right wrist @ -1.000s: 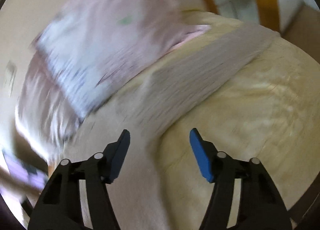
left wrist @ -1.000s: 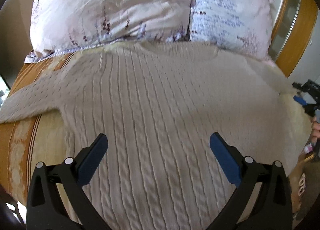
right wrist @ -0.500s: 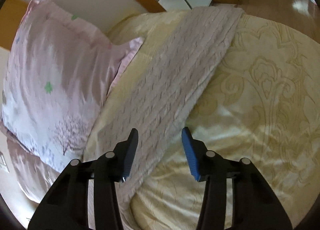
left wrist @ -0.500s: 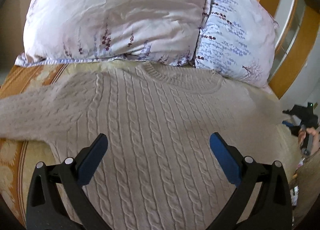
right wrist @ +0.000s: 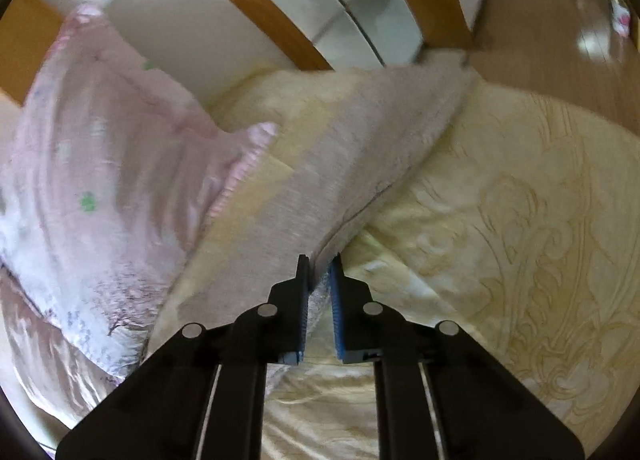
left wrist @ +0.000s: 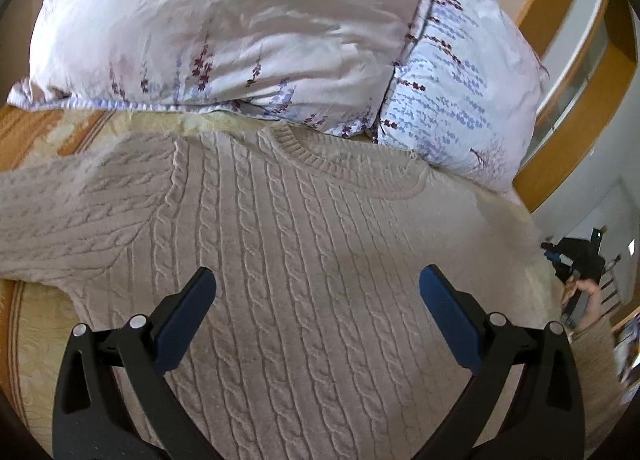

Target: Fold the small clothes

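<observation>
On a cream patterned bedspread (right wrist: 500, 244), the left gripper (left wrist: 316, 284) hovers spread wide over a beige cable-knit sweater (left wrist: 288, 244) whose collar meets floral pillows (left wrist: 248, 31), while the right gripper (right wrist: 320, 272) pinches its sleeve (right wrist: 372, 147) beyond.

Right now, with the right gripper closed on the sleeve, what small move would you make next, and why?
Probably lift the sleeve and carry it inward across the sweater. The right gripper is pinching it, while the left gripper hangs open over the flat sweater body.
</observation>
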